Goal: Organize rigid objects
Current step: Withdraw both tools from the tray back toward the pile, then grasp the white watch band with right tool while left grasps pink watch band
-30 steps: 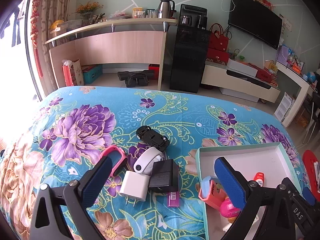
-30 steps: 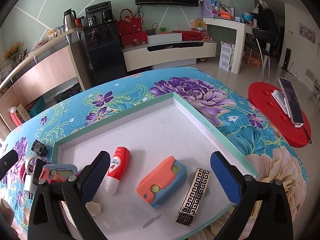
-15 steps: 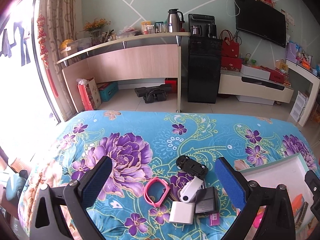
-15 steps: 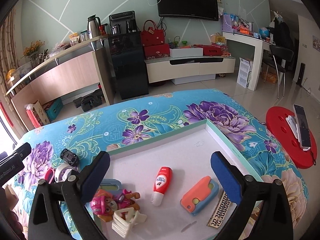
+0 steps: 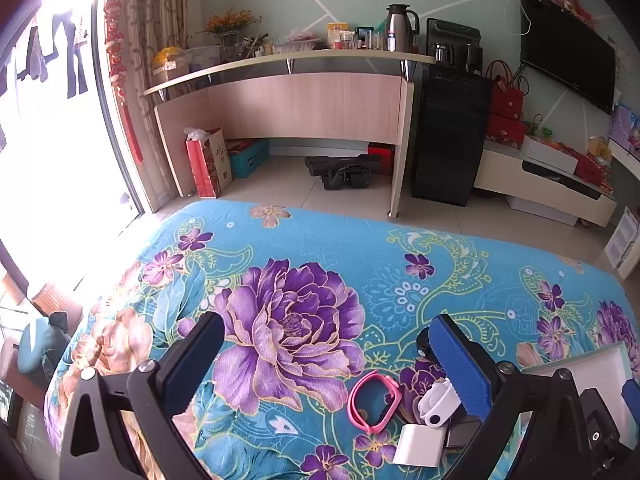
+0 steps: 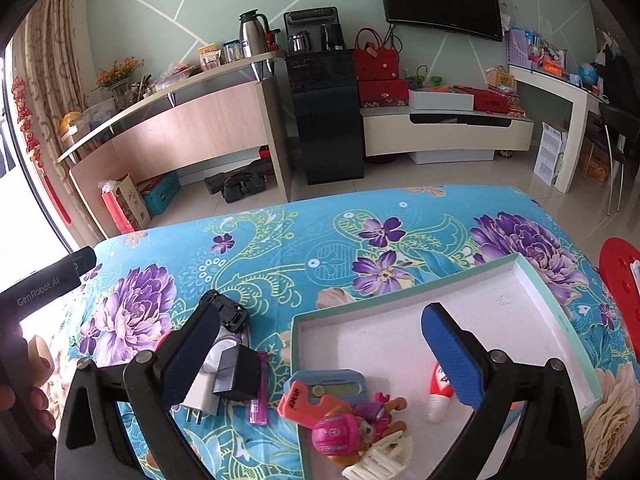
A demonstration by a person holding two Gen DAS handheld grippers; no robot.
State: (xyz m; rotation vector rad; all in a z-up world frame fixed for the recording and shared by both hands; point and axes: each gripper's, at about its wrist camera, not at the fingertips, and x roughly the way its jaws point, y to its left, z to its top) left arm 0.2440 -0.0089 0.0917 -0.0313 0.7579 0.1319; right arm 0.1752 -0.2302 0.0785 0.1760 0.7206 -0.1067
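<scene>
While hovering high over the floral cloth [image 5: 360,272], looks parked between picks: left gripper [image 5: 326,344] wide-jawed and holding nothing, right gripper [image 6: 322,332] likewise wide and empty, aimed over the near wall of the white box [image 6: 400,298].

Already lying inside the box, bunched in its near-left corner: pink toy pup [image 6: 344,436], orange-and-blue cutter [image 6: 320,392], white plastic toy piece [image 6: 380,464], red-capped tube [image 6: 438,394]. Probably bunched there because that corner sits closest to the loose heap. Leaves the far half of the box bare for more.

Not yet sorted, lying on the cloth just outside the box's left wall:
- black toy car [image 6: 226,310], farthest back
- black adapter [image 6: 236,376], lapping over the white charger [image 6: 202,398]
- magenta stick [image 6: 259,390], beside the adapter
- pink watch band [image 5: 374,402], touching or nearly touching the white clip [image 5: 438,402]

Reads as roughly half done. Suits the left gripper for the next pick, being nearest the heap; wide jaws fit the blocky adapter. Calls for taking the top piece first, since pulling the charger from under the adapter risks dragging its neighbours.
</scene>
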